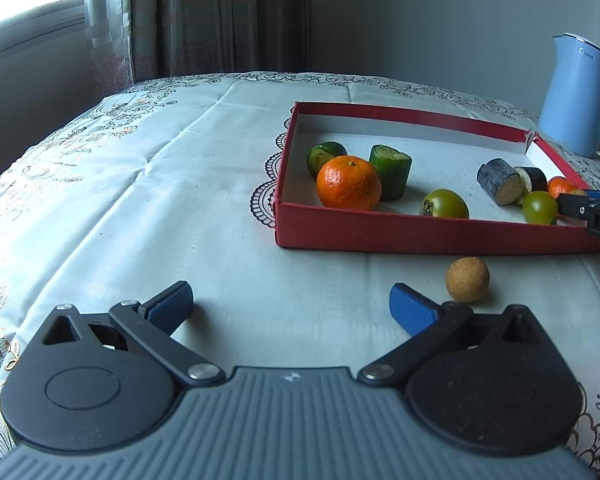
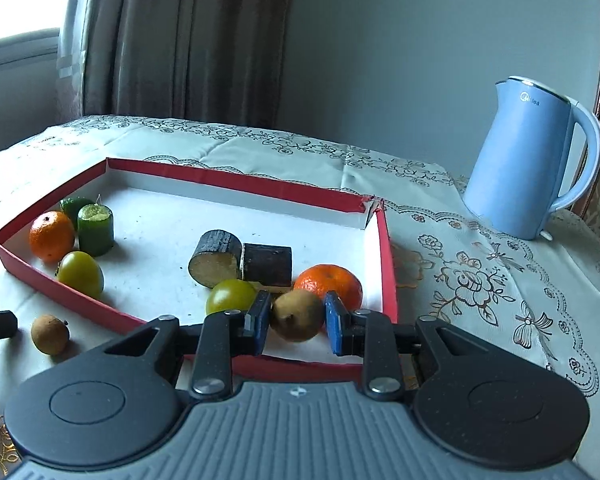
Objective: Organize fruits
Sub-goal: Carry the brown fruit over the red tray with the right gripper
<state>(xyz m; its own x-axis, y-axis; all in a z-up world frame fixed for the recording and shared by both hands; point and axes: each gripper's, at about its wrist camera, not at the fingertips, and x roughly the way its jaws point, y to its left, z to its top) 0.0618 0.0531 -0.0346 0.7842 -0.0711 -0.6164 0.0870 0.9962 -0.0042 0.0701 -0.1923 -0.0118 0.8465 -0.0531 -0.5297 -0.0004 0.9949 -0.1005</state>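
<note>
A red shallow box (image 1: 420, 236) (image 2: 388, 256) holds two oranges (image 1: 348, 182) (image 2: 328, 282), green tomatoes (image 1: 446, 203) (image 2: 230, 295), green cylinders (image 1: 391, 171) and dark cylinders (image 2: 216, 258). My right gripper (image 2: 297, 322) sits over the box's near right corner, its pads either side of a brown round fruit (image 2: 297, 314), small gaps showing. A tan round fruit (image 1: 467, 279) (image 2: 50, 334) lies on the cloth before the box. My left gripper (image 1: 290, 306) is wide open and empty, just left of it.
A light blue kettle (image 1: 580, 96) (image 2: 528, 160) stands at the back right beyond the box. The table carries a pale embroidered cloth (image 1: 140, 200). Curtains and a window are behind the far edge.
</note>
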